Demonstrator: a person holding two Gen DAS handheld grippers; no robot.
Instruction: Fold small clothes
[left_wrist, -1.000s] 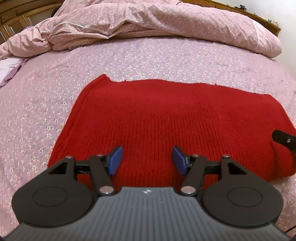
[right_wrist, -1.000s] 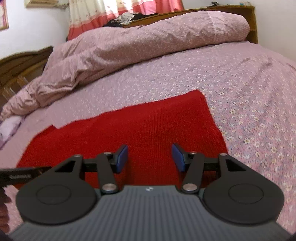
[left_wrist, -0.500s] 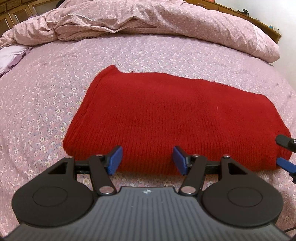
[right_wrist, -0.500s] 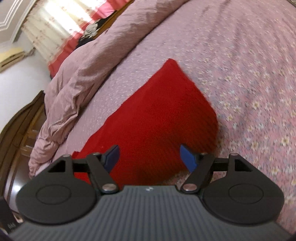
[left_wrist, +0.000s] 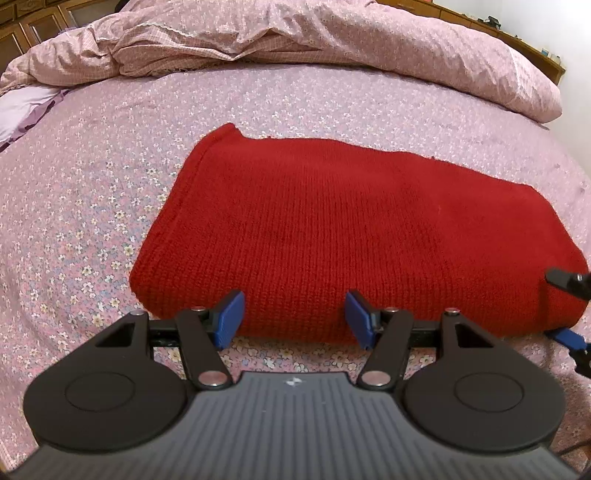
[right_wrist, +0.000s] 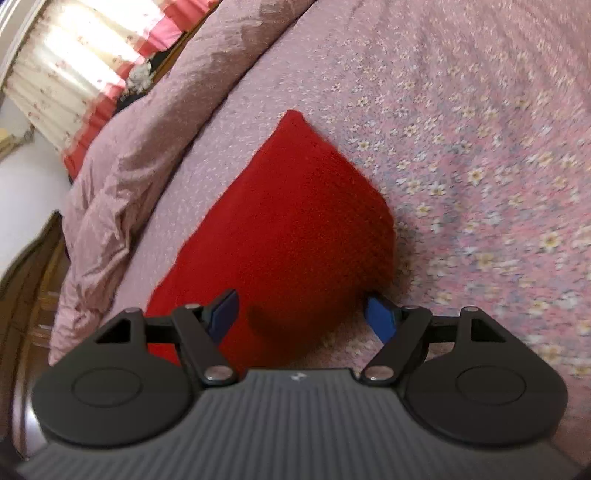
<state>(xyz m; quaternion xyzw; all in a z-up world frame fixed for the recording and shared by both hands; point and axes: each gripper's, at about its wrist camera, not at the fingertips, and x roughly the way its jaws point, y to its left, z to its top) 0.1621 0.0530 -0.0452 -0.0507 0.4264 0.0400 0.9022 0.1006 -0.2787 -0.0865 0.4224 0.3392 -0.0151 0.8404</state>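
Observation:
A red knit garment (left_wrist: 351, 229) lies folded flat on the flowered bedsheet (left_wrist: 92, 184). My left gripper (left_wrist: 293, 317) is open and empty, its blue pads just at the garment's near edge. My right gripper (right_wrist: 304, 314) is open and empty, rolled sideways, straddling the garment's near right corner; the garment shows in the right wrist view (right_wrist: 288, 229). The right gripper's fingertips (left_wrist: 567, 280) show at the right edge of the left wrist view, beside that corner.
A crumpled pink duvet (left_wrist: 295, 33) lies along the far side of the bed. A white and purple cloth (left_wrist: 22, 107) lies at the far left. A wooden bed frame (right_wrist: 26, 295) and curtains (right_wrist: 74, 74) show in the right wrist view.
Both grippers have pulled back from over the garment to its near edge. The right gripper has rolled sideways and moved to the right corner. Both stayed open.

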